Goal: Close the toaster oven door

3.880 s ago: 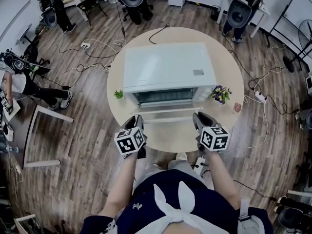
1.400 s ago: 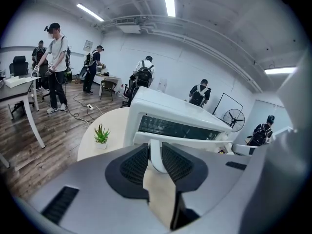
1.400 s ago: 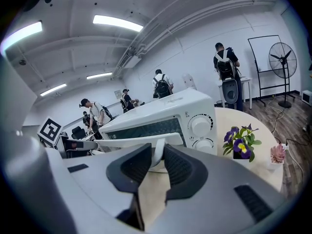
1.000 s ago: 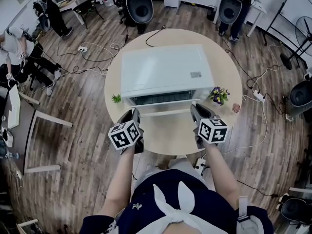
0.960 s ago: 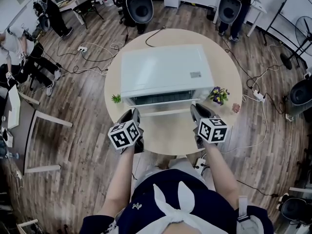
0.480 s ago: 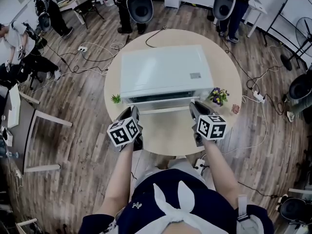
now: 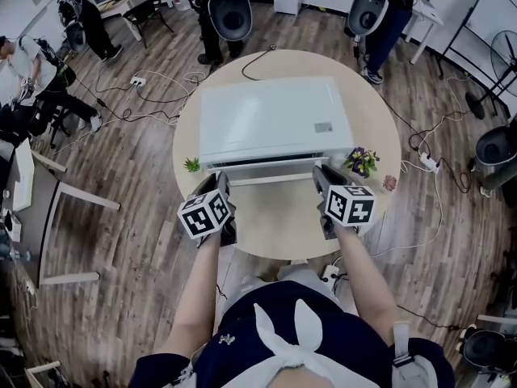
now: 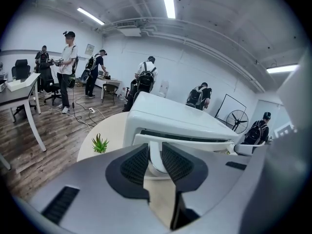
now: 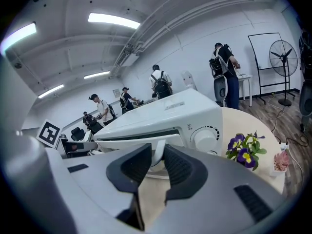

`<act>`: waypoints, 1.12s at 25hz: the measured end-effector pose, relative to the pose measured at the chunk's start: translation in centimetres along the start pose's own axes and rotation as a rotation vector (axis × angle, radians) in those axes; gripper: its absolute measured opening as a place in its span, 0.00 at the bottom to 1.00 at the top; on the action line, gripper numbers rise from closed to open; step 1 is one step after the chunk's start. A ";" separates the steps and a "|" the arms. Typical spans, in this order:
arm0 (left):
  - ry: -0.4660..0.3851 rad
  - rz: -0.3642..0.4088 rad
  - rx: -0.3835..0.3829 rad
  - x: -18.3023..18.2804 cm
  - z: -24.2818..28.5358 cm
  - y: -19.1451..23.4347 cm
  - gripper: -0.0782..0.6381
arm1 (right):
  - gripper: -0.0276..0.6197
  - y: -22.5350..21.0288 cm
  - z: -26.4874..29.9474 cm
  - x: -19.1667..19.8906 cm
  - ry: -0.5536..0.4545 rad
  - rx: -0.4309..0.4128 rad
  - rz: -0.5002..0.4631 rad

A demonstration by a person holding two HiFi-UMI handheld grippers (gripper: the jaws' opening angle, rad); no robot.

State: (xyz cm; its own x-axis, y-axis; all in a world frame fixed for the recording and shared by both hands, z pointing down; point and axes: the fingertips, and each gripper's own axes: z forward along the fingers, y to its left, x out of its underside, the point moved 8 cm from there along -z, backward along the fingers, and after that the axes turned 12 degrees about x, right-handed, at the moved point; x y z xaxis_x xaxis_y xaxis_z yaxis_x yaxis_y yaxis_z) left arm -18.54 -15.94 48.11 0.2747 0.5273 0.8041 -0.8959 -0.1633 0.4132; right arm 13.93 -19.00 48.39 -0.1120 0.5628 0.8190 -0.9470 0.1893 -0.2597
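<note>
Status: toaster oven (image 7: 266,120) door (image 9: 136,143) nearly shut, handle (image 7: 271,179) gripped at both ends
The toaster oven stands at the middle of the round worktop (image 7: 279,225), between a small green plant (image 7: 192,164) and purple flowers (image 7: 361,158). The door is tilted close to upright, with a dark slit along its top edge. The left gripper (image 7: 221,183) holds its fingers narrow, clamped on the left handle post. The right gripper (image 7: 320,178) clamps the right post likewise
</note>
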 end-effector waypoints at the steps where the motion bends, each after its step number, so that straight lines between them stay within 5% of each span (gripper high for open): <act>1: -0.001 0.003 -0.002 -0.1 0.0 0.0 0.24 | 0.18 0.0 0.1 -0.1 0.001 -0.001 0.000; 28: -0.076 0.035 -0.046 -0.7 0.9 -0.2 0.24 | 0.19 -0.5 1.3 -1.4 0.022 -0.044 0.025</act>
State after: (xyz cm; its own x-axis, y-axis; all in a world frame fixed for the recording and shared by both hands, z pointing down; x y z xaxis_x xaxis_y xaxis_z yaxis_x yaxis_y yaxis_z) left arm -18.20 -17.06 47.82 0.2667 0.4567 0.8487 -0.9201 -0.1413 0.3652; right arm 14.18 -20.95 48.08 -0.1284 0.5855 0.8004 -0.9296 0.2101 -0.3029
